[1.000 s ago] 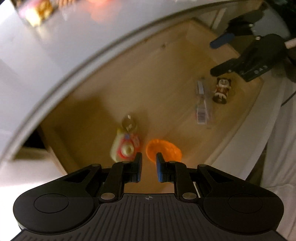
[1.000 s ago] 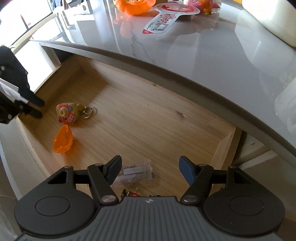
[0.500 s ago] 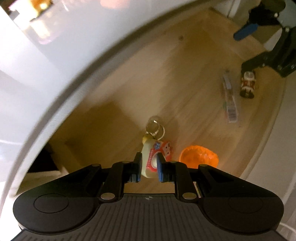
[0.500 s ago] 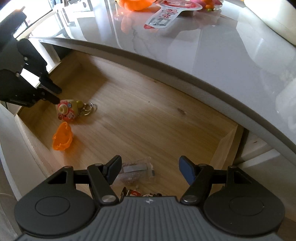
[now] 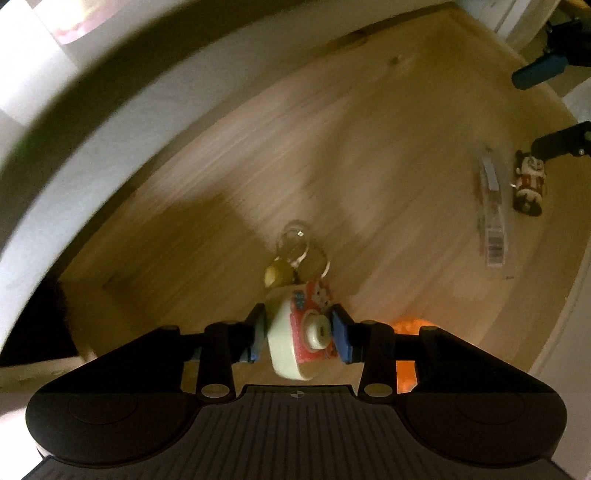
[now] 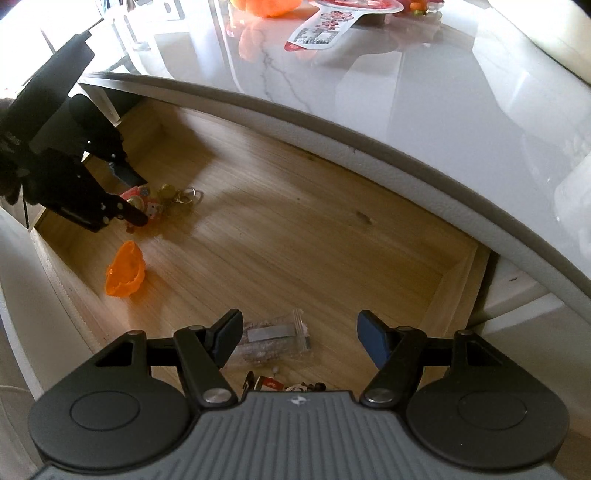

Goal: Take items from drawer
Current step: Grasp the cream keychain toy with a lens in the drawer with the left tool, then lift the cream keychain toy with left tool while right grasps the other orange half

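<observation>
The wooden drawer stands pulled out under a white counter. A cream and pink toy-camera keychain lies at its left end, key rings pointing inward. My left gripper is open, one finger close on each side of the toy, which rests on the drawer floor. In the right wrist view the left gripper straddles the toy. My right gripper hangs open above a clear plastic packet. A small figurine lies beside the packet, half hidden under the right gripper's body.
An orange plastic shell lies near the drawer's front wall, just right of the left gripper. The marble counter overhangs the drawer's back and carries a red-and-white package and an orange toy. The drawer's right wall is close.
My left gripper has dropped into the drawer and moved forward, and its fingers have spread from nearly shut to either side of the toy camera. The right gripper has barely moved.
</observation>
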{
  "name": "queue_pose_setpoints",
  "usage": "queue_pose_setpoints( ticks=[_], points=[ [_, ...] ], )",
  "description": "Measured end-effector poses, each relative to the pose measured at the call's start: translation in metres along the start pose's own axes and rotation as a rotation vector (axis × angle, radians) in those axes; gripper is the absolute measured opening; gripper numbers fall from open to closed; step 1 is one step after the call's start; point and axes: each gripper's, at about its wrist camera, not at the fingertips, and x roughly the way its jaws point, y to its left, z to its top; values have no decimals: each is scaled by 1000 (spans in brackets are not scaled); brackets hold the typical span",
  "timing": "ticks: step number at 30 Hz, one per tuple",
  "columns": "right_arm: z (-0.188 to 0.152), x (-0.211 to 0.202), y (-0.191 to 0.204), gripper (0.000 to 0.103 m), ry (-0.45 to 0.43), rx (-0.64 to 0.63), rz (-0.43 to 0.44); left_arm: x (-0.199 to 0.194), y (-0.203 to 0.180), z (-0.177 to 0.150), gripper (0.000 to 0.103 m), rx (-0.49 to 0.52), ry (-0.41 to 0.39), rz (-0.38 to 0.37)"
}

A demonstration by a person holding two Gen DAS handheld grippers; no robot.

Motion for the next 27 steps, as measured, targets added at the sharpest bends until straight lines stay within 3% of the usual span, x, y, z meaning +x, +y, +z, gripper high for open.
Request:
queue_pose_setpoints(
  ticks=[6, 9, 10, 15, 19, 23, 27],
  points=[
    [0, 1, 1, 70, -2, 11, 4, 6, -4, 2, 33, -9, 6, -41],
    [0, -2, -3, 70, -16, 29, 18, 1, 2, 3, 30, -103, 82, -113],
    [1, -4, -5, 70, -24, 43, 18, -6, 5, 1, 30, -138, 75, -135],
    [4, -20, -7, 70, -34, 91, 23, -63, 24, -28, 30, -305, -129, -193],
    [19, -19, 17, 70, 16, 86, 80, -86, 32, -60, 30, -417, -272, -224],
    [44, 1, 73, 70, 93, -67, 106, -91, 43, -75, 30, -461, -327, -180],
    [68, 27, 129, 70, 134, -296, 121, -97, 50, -91, 30, -499, -373, -203]
  ],
)
